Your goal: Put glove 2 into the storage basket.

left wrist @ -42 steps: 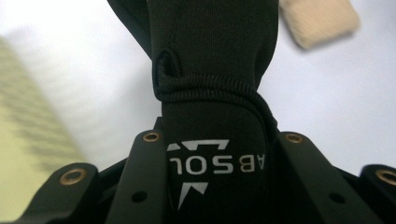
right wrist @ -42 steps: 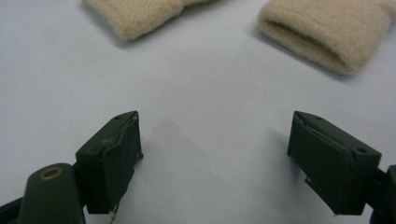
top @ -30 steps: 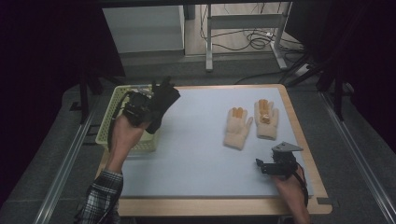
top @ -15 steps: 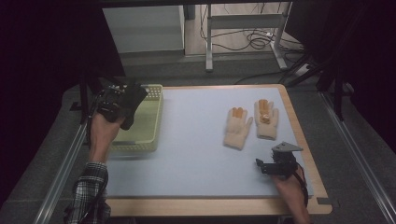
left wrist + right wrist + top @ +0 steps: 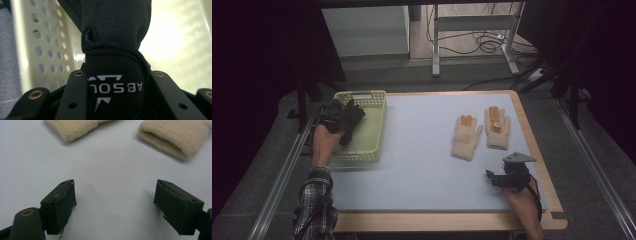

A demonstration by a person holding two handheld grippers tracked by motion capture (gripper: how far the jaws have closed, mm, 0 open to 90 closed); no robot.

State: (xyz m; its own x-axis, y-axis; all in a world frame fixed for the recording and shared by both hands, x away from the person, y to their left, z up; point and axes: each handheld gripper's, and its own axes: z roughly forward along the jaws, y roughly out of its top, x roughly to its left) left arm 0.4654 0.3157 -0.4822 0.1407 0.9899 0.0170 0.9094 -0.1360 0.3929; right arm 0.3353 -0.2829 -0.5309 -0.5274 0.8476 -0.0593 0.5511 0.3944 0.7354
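A black glove [image 5: 113,50] is being pinched by its cuff in the left tongs [image 5: 343,116] and is being held over the pale green perforated basket [image 5: 371,131] at the bench's left side; in the left gripper view the cuff, marked with white lettering, is being clamped between the two jaws, with the basket's holed wall [image 5: 47,45] just behind it. The step in hand is judged to be the placing of this glove in the basket, so the next move is likely calling for the jaws to be parted once the glove is lowered inside. The right tongs [image 5: 511,175] are being rested spread and empty near the bench's right front edge, and two cream knitted gloves [image 5: 479,131] are lying side by side just beyond them, cuffs [image 5: 172,137] turned toward the jaws. The bench [image 5: 422,165] is being shown as a pale blue mat in a wooden frame, under dim light, with dark surroundings, cables and metal legs behind
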